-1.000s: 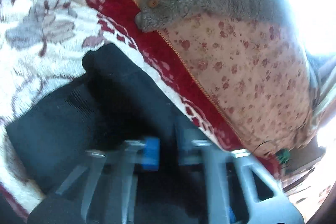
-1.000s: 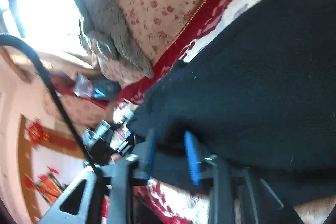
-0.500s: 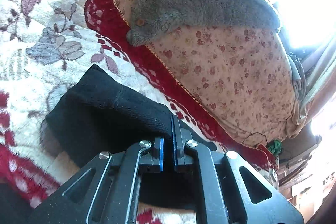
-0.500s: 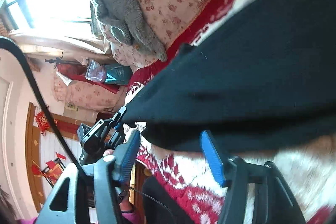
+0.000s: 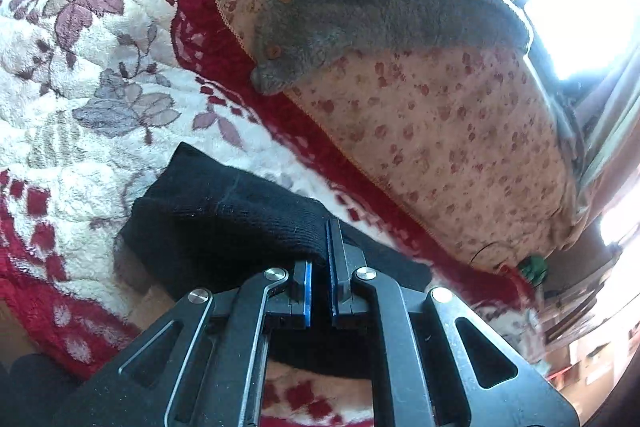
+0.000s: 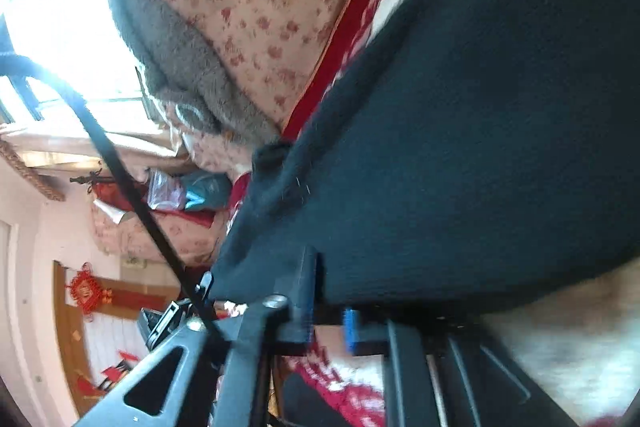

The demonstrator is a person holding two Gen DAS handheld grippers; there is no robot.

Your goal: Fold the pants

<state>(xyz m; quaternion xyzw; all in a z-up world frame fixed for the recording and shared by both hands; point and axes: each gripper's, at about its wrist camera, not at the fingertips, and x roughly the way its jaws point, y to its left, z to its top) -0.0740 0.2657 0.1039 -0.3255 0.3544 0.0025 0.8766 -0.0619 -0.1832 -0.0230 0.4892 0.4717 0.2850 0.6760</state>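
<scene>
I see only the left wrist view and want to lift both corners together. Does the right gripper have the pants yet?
Observer: Yes. The right gripper has just been closing, and it is shut on the near edge of the pants.
Operator: Is the cloth bunched on that side?
Observer: No. Beyond the grip it spreads as one broad panel over the blanket, and no big folds show.
Operator: Could anything there snag?
Observer: A black cable slants down to the gripper, just left of the pants' corner.
</scene>
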